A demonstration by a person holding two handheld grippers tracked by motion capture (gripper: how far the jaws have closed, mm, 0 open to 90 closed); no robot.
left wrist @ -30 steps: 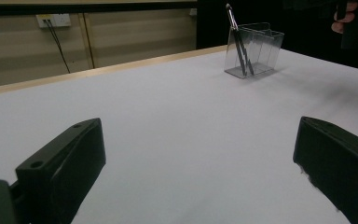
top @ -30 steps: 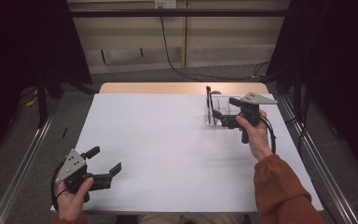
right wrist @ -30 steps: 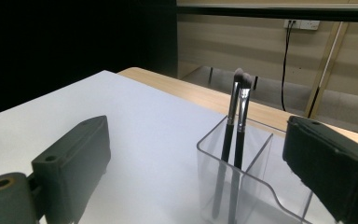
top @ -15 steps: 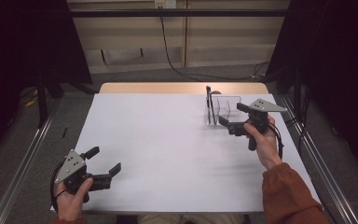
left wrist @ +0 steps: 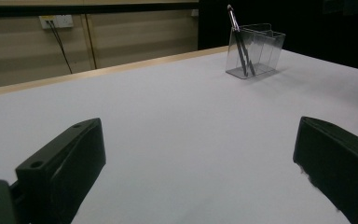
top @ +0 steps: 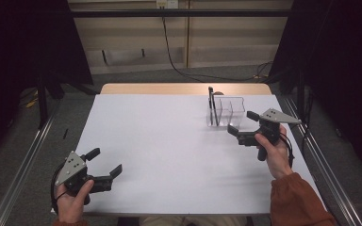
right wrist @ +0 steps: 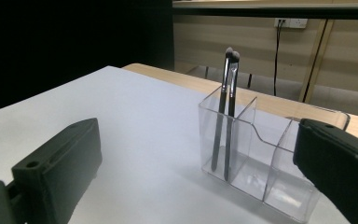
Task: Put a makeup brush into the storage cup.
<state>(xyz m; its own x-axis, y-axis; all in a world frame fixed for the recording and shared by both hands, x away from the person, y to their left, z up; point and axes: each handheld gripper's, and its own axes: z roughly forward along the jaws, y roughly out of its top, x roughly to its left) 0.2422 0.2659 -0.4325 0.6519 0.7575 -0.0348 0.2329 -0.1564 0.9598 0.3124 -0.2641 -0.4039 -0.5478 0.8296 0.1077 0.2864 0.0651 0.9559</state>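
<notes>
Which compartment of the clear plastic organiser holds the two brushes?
The end compartment of the clear plastic organiser, farthest left in the high view; both dark-handled brushes stand there, the others are empty.

A: Right gripper point(top: 243, 125), position?
B: Drawn back from the clear organiser point(top: 226, 112), toward the person; jaws just opened further, apparently nothing between them

A: Contact?
B: None now

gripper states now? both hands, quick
Left gripper: jaws open, nothing between them, low over the white table.
Right gripper: jaws open after just widening, empty, beside the clear plastic divided organizer holding two dark slim brushes.
</notes>
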